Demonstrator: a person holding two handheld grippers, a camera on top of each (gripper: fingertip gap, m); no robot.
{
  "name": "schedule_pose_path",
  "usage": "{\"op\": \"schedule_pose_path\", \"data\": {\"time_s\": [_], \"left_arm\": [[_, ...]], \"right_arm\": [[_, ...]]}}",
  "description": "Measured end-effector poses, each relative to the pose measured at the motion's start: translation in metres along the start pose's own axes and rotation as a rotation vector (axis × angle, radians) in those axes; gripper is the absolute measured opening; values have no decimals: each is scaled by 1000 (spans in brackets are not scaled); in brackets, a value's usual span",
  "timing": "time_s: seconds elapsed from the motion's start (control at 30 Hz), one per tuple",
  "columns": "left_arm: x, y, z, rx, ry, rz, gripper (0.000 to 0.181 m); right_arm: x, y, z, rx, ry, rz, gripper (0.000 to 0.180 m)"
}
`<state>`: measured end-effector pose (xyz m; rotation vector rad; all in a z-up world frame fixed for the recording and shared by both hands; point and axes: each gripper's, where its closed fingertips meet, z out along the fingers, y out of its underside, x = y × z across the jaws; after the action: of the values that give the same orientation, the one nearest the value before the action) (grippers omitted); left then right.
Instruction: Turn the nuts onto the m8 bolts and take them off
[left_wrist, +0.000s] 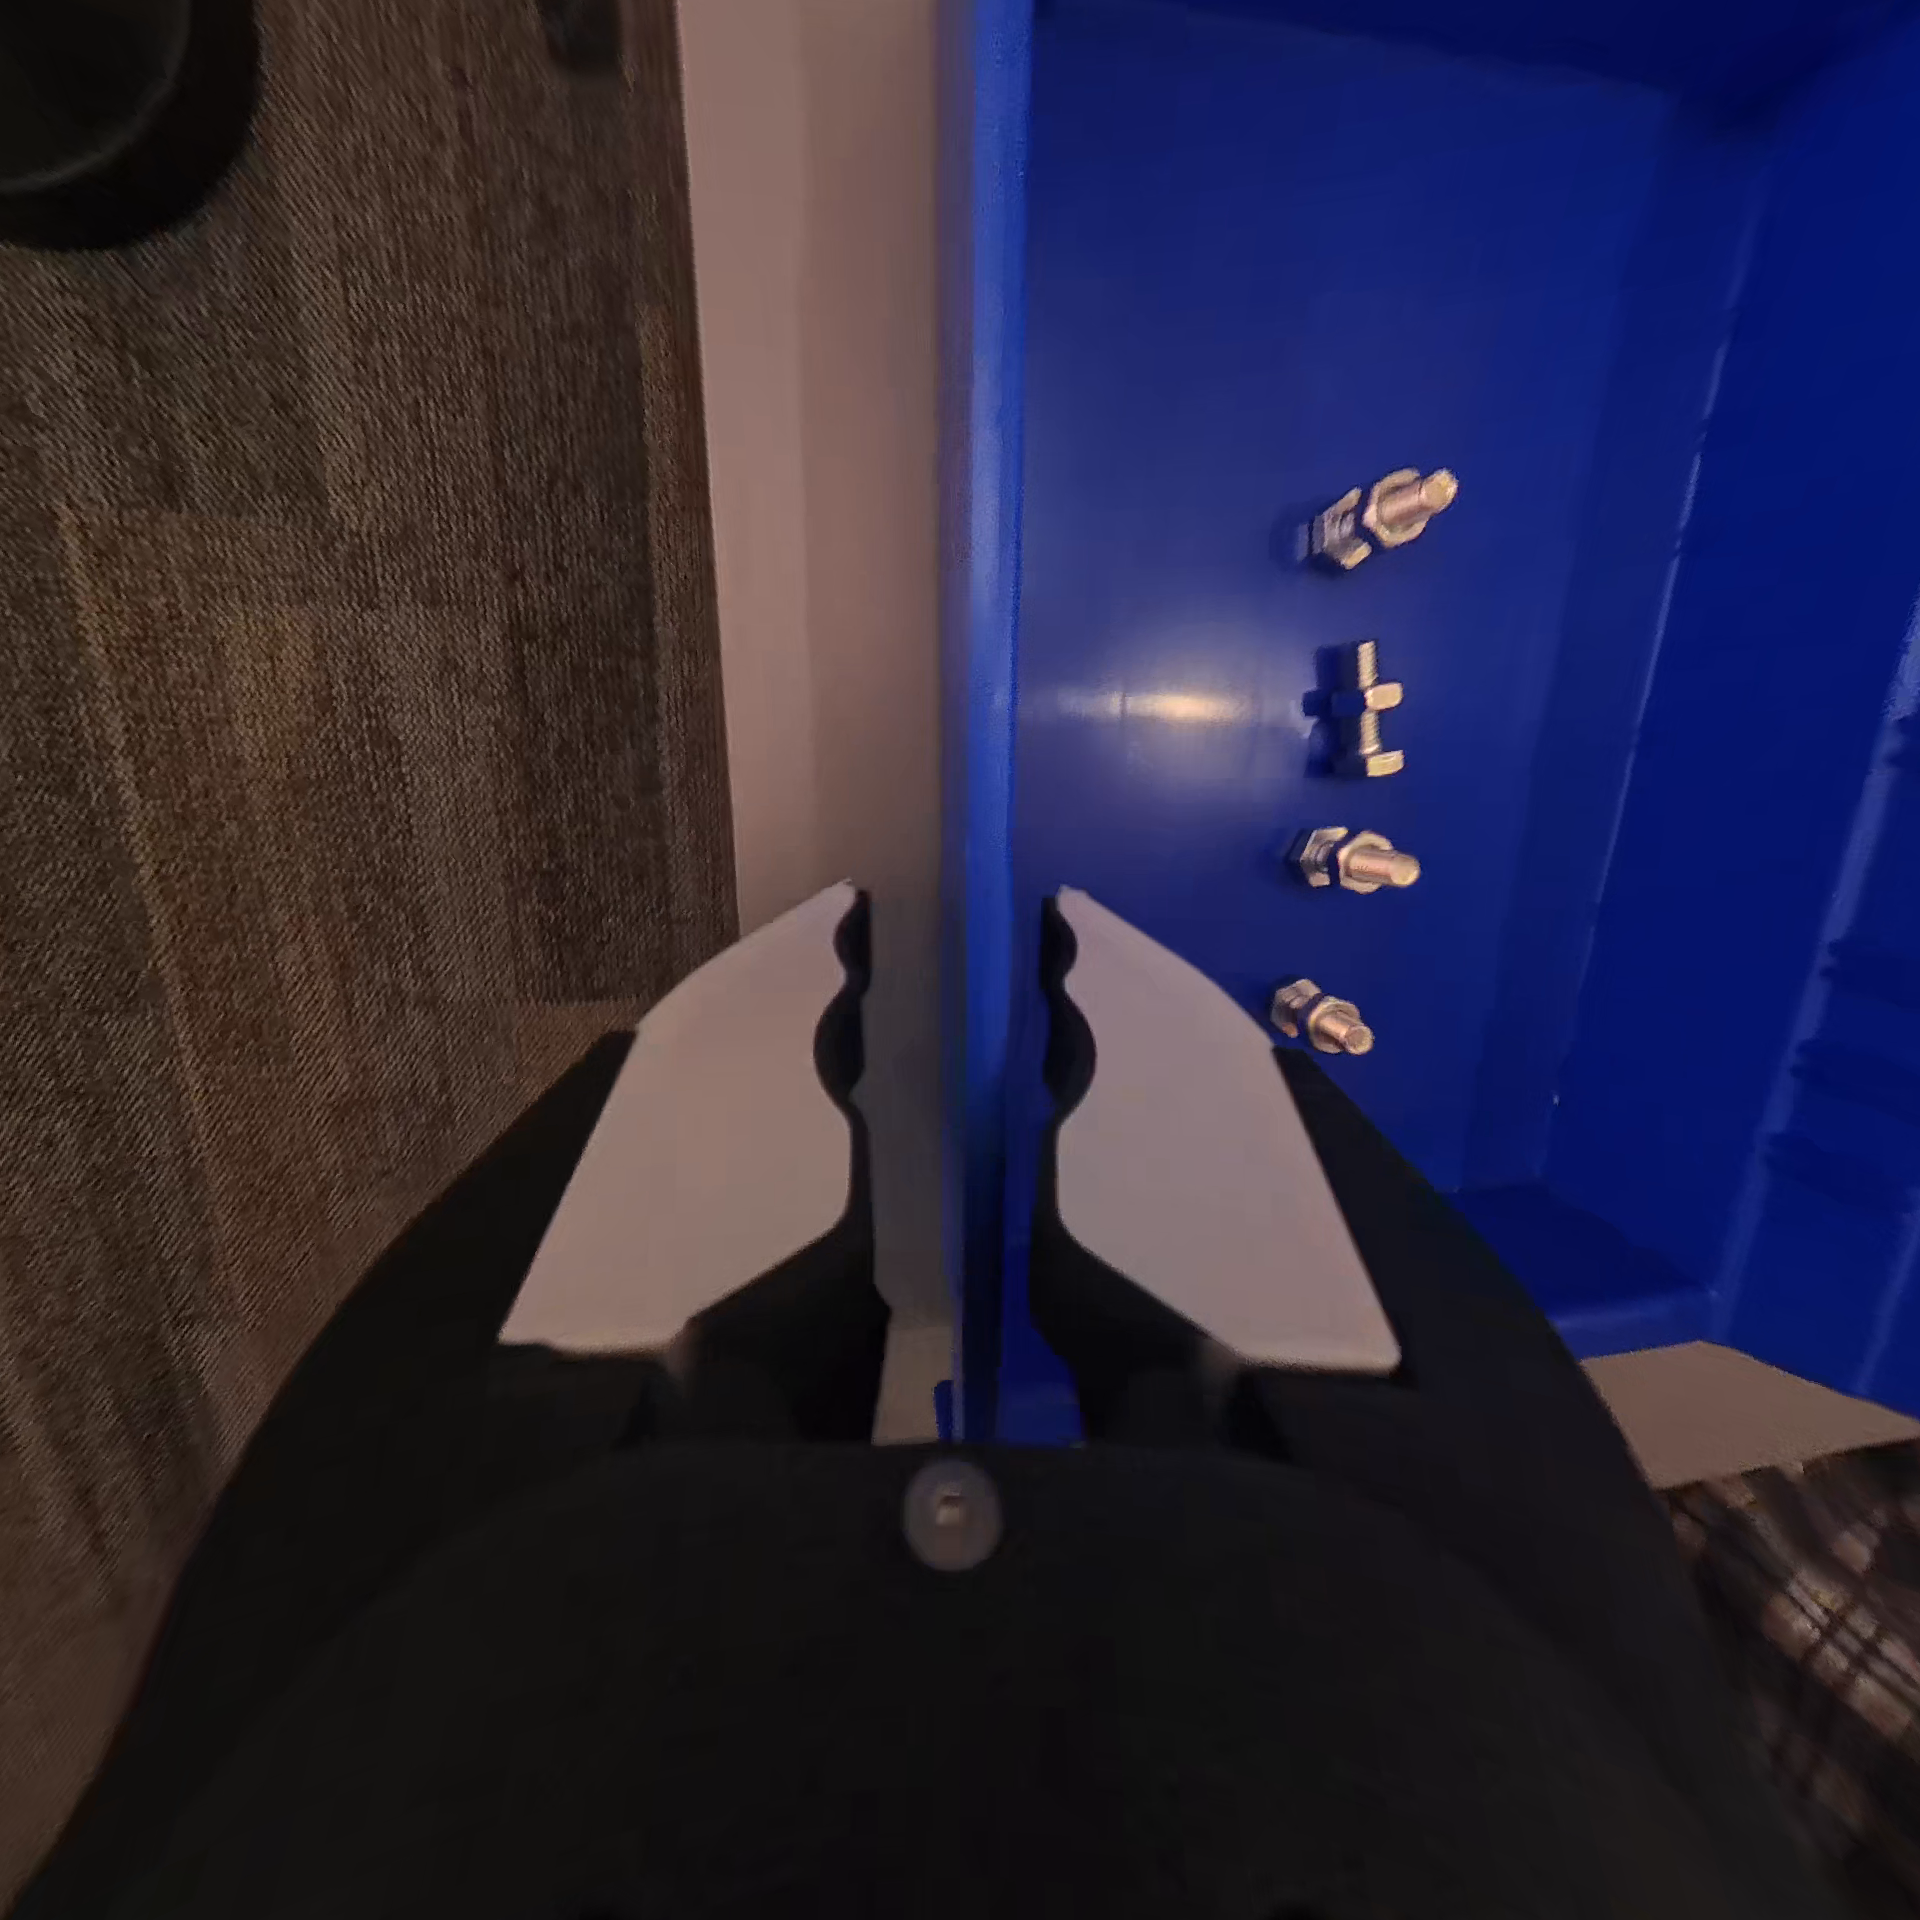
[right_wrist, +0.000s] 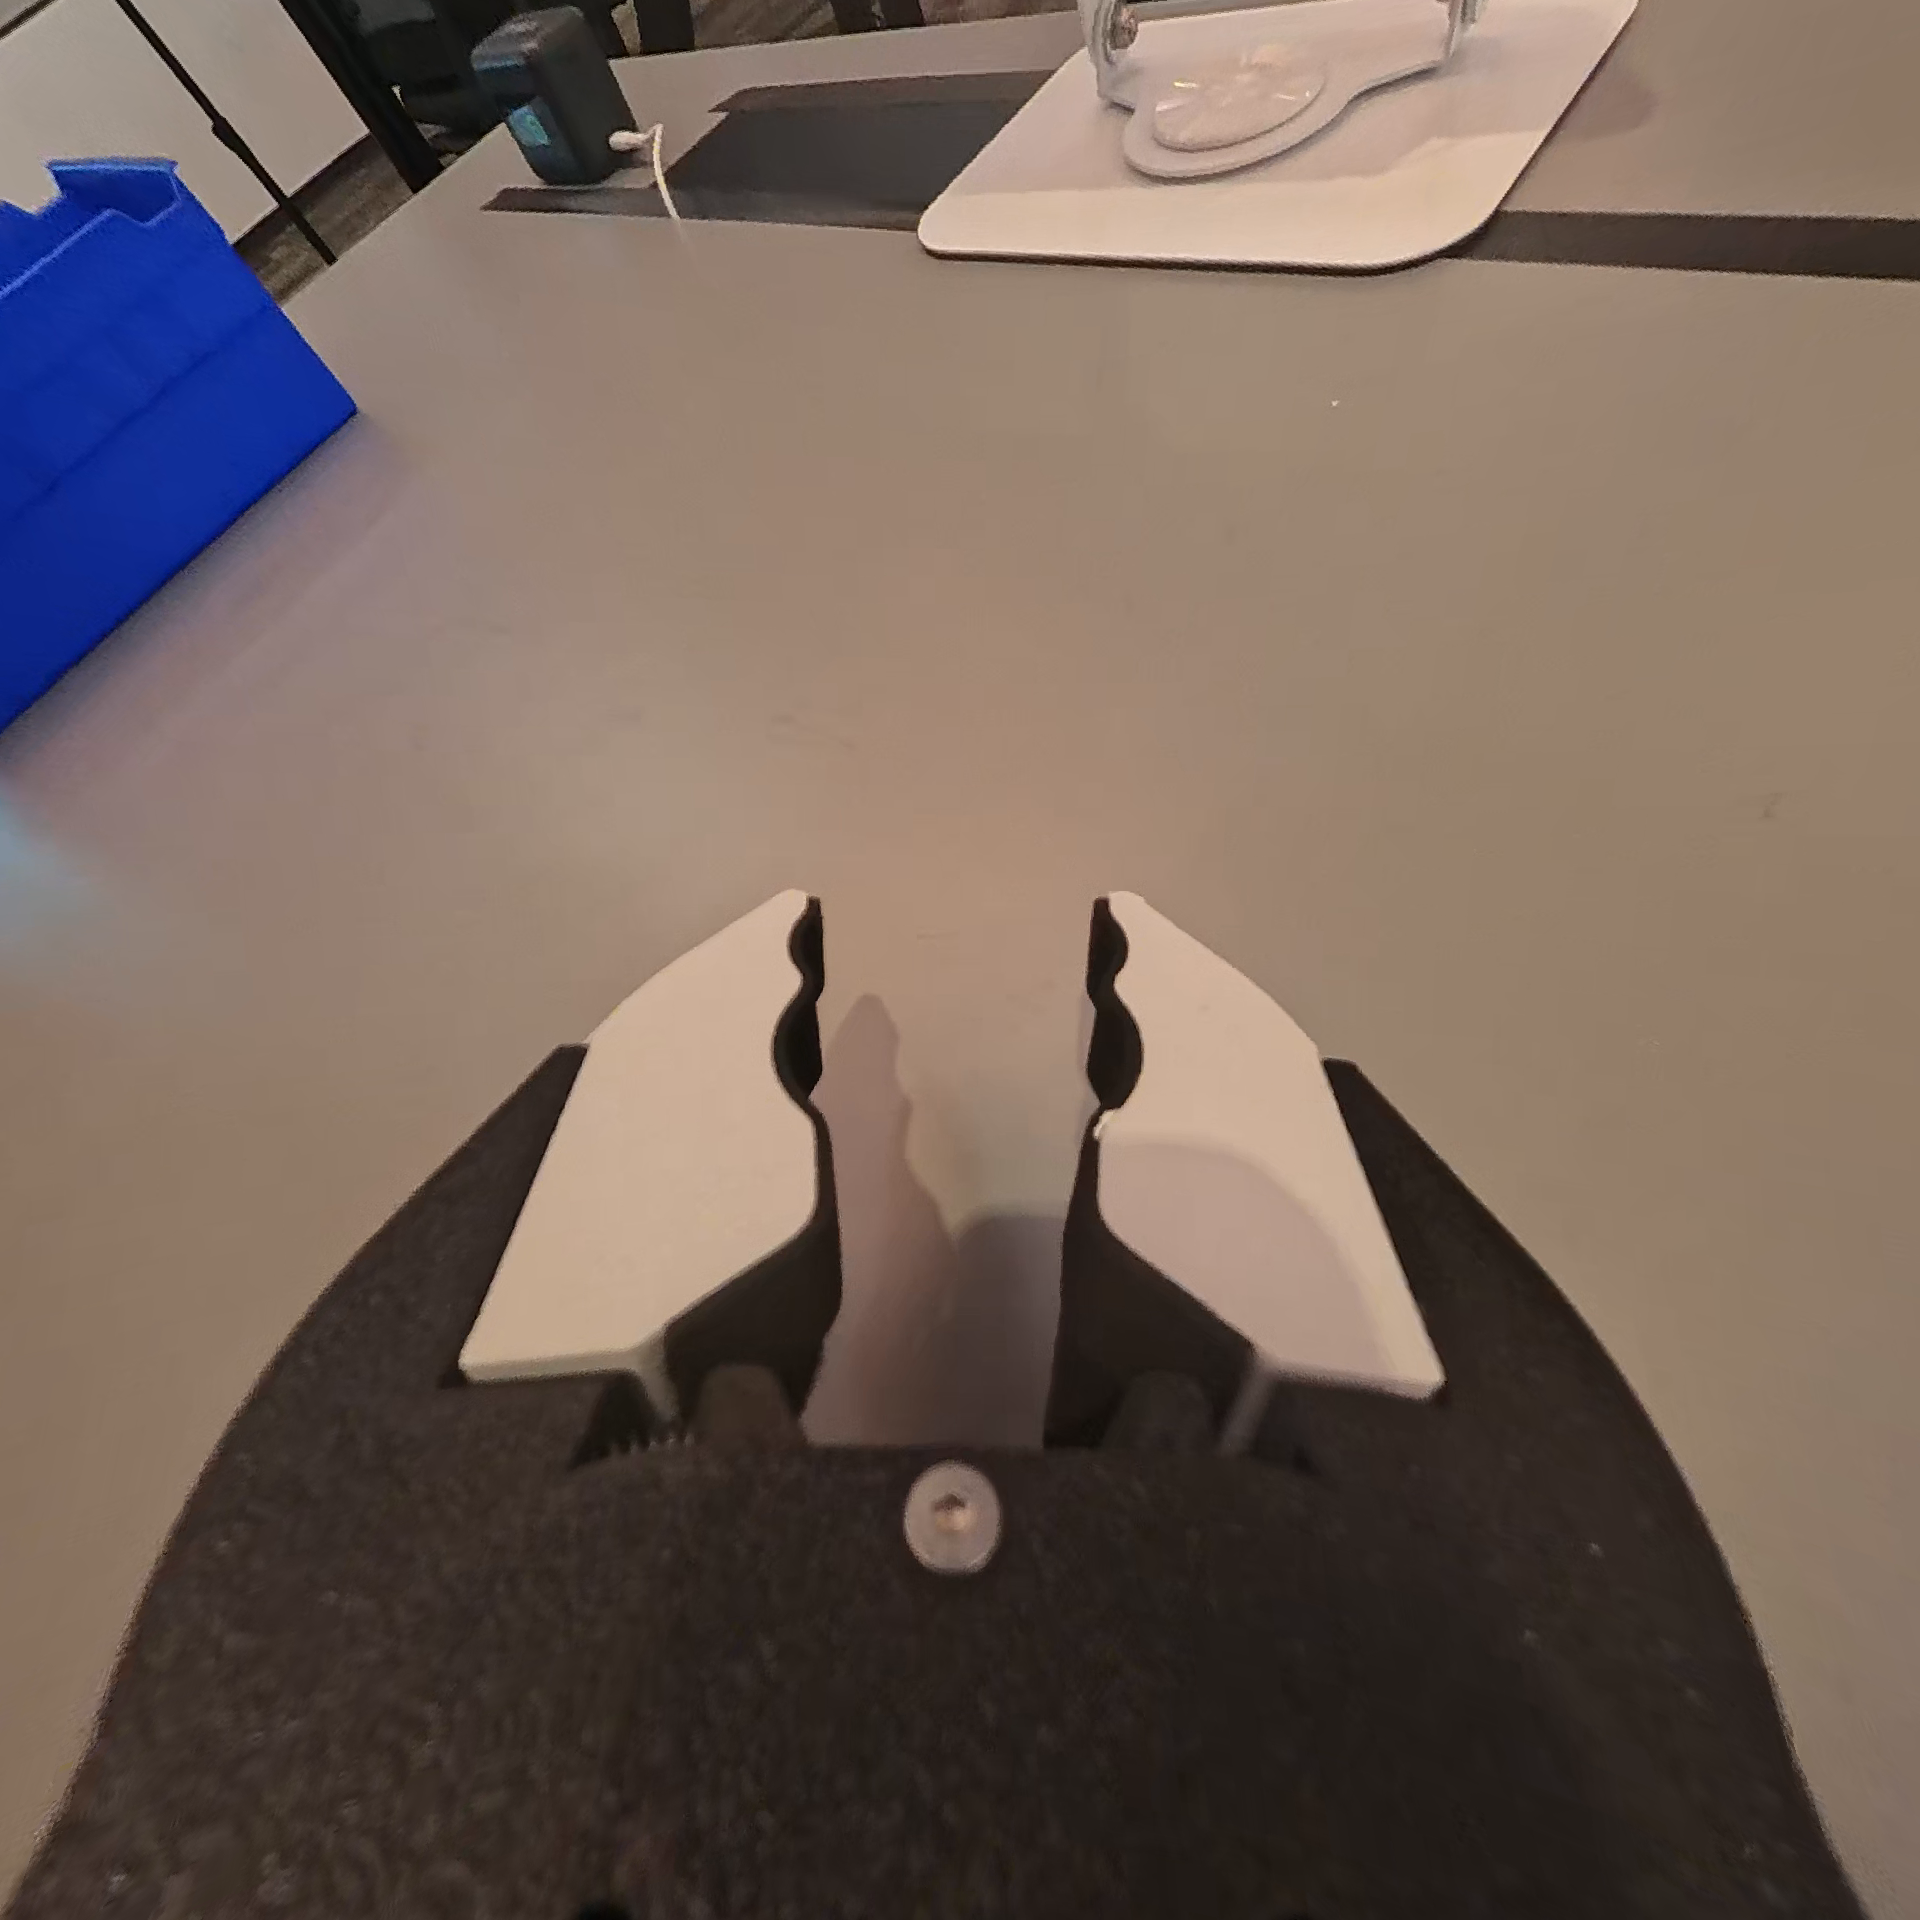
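Left gripper (left_wrist: 956, 904): black body, white fingers, jaws apart and holding nothing. It straddles the near side wall of the glossy blue plastic bin (left_wrist: 1195, 416) — one finger outside over the pale counter (left_wrist: 810, 520), the other inside the bin. Can't tell if either finger touches the wall.

Four silver M8 bolts with nuts threaded on lie in a loose column on the bin floor, all well clear of the gripper's tips:
- far bolt (left_wrist: 1377, 517), tilted, nut near the head
- second bolt (left_wrist: 1356, 709), lying along the column, nut about mid-shank
- third bolt (left_wrist: 1351, 860), shank pointing right
- near bolt (left_wrist: 1320, 1016), closest to the inside finger, not touching it

Brown carpet floor (left_wrist: 312, 727) shows left of the counter edge, with a dark round object (left_wrist: 94, 114) in the top corner, too blurred to identify.

Right gripper (right_wrist: 956, 909): same build, jaws apart, nothing between them. It hovers low over bare grey counter (right_wrist: 1039, 571), casting a shadow between its fingers. From this view the blue bin (right_wrist: 156, 416) sits off to the left, well apart from the gripper; contents hidden. Far end of the counter: white rounded-corner mat (right_wrist: 1403, 177) carrying a clear plastic stand (right_wrist: 1226, 94), plus a dark box-shaped device (right_wrist: 561, 104) with a white cable plugged in.
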<state>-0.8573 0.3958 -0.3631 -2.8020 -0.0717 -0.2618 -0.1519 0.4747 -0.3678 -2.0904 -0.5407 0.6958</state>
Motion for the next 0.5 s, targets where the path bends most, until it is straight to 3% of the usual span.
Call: {"op": "schedule_pose_path", "data": {"time_s": [0.27,0.5], "left_arm": [[20,-40,-86,399,-44,73,59],[155,-83,-190,887,12,390,68]], "right_arm": [[1,1,-1,0,19,-24,54],[-2,-4,-5,22,13,-36,54]]}}
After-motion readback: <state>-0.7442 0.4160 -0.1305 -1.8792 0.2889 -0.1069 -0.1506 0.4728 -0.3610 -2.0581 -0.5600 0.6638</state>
